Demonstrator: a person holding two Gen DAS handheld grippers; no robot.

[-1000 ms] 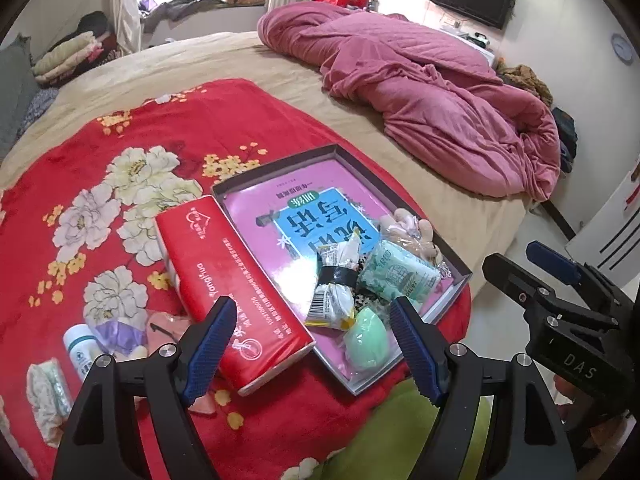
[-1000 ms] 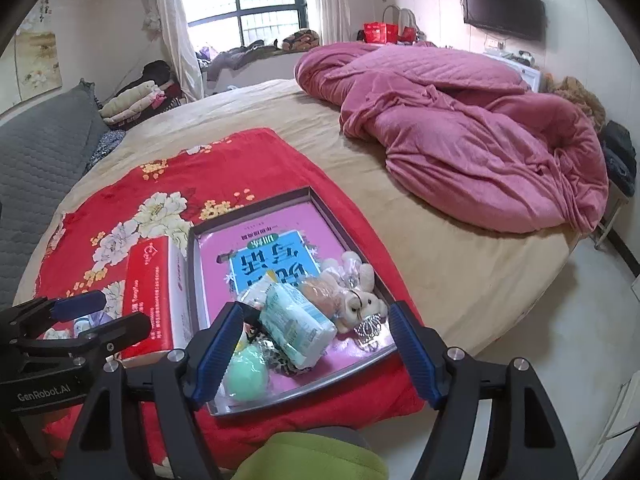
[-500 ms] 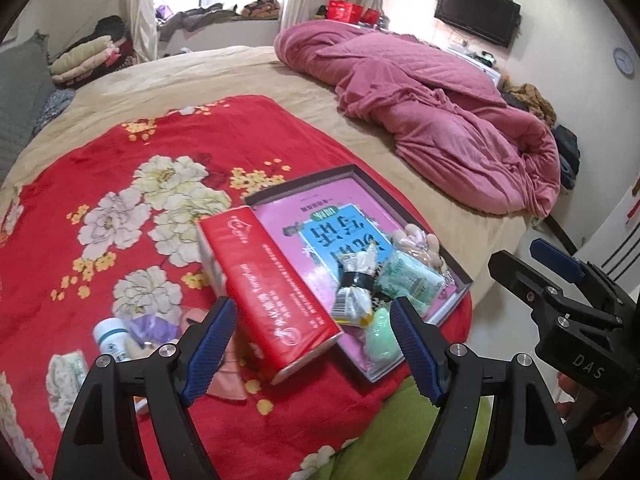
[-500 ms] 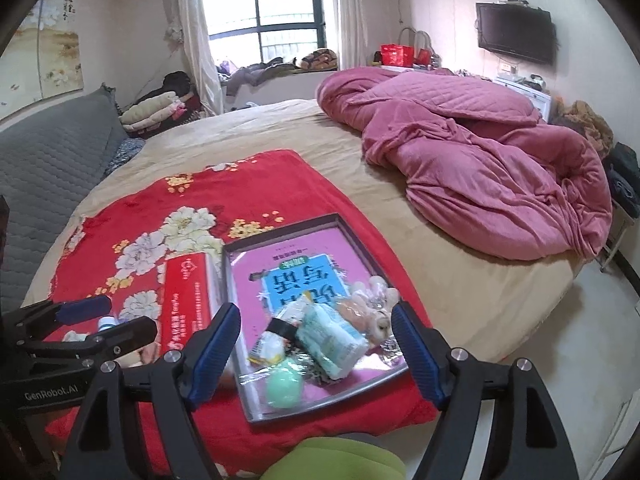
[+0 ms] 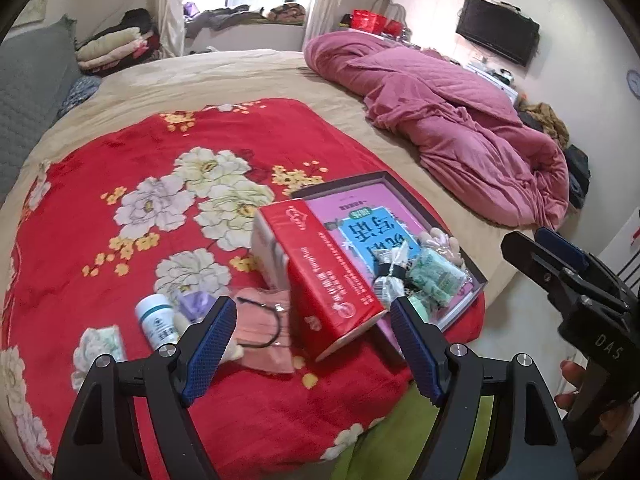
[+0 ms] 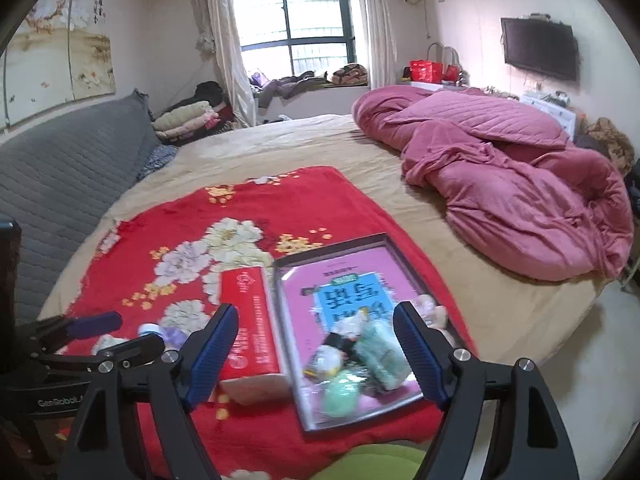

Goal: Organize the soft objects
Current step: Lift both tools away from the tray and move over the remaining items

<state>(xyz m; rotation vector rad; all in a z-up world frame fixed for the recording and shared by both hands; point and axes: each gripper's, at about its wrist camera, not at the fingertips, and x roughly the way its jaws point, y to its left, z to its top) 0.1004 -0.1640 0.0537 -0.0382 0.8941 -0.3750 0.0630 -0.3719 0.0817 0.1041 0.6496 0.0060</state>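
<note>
A grey-rimmed pink tray [image 5: 384,179] [image 6: 332,245] lies on the red flowered blanket [image 5: 120,168] [image 6: 280,188]. In it lie a green egg-shaped sponge [image 6: 340,394], a green tissue pack [image 5: 434,278] [image 6: 382,356], a knotted bag [image 5: 390,276] and a small plush toy [image 5: 438,240]. A red tissue box [image 5: 320,272] [image 6: 248,328] lies beside the tray's left side. A pink face mask [image 5: 264,334], a white bottle [image 5: 157,322] and a small pack [image 5: 98,346] lie left of the box. My left gripper [image 5: 312,344] is open above the blanket near the box. My right gripper [image 6: 316,356] is open above the tray.
A rumpled pink quilt [image 5: 440,120] [image 6: 512,184] lies on the beige bed [image 5: 240,76] to the right. A grey padded headboard [image 6: 60,168] runs along the left. Folded clothes [image 6: 188,118] sit near the window. A green cushion [image 5: 400,436] lies at the near bed edge.
Both grippers have pulled back and risen, so the tray and box look smaller and farther. The left view has swung left, bringing the mask, bottle and pack into view. Both stay open.
</note>
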